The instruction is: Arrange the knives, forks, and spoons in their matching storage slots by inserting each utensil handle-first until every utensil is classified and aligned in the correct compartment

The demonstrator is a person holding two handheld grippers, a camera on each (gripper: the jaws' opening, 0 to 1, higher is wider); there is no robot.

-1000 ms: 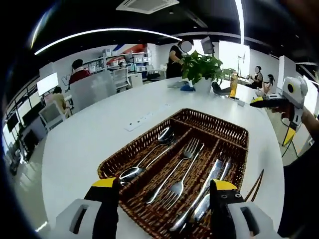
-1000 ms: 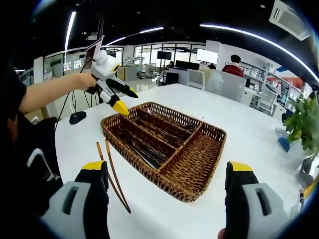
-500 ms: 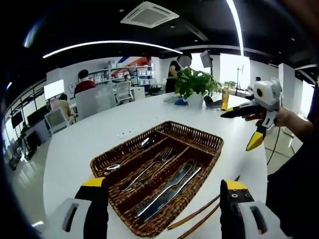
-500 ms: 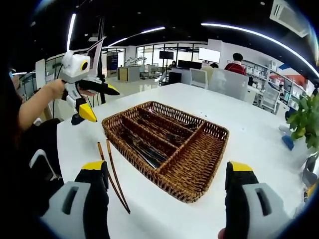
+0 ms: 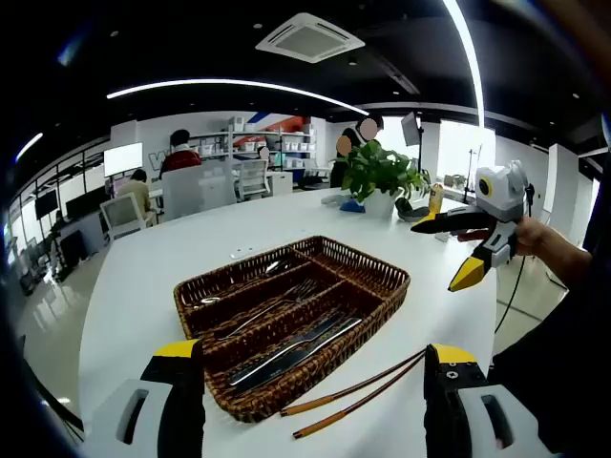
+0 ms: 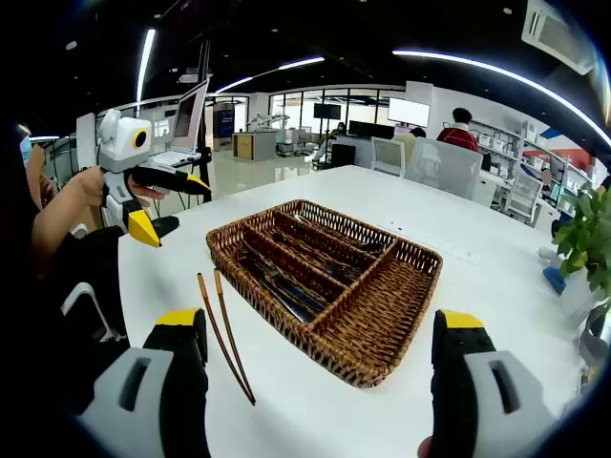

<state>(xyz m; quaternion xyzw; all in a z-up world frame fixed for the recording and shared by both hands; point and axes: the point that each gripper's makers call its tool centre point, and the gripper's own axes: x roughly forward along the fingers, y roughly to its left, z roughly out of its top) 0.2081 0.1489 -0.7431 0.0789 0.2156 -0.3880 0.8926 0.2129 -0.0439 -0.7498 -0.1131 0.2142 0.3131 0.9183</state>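
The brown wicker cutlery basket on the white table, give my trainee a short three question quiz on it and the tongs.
1. True or false: the pair of brown chopsticks lies inside the brown wicker cutlery basket.
2. Which utensils share the compartment next to the silver forks, on the chopsticks' side?
3. Are the left tongs and right tongs open or shut?

Key: 1. False, on the white table beside it. 2. The silver knives. 3. Both open, empty.
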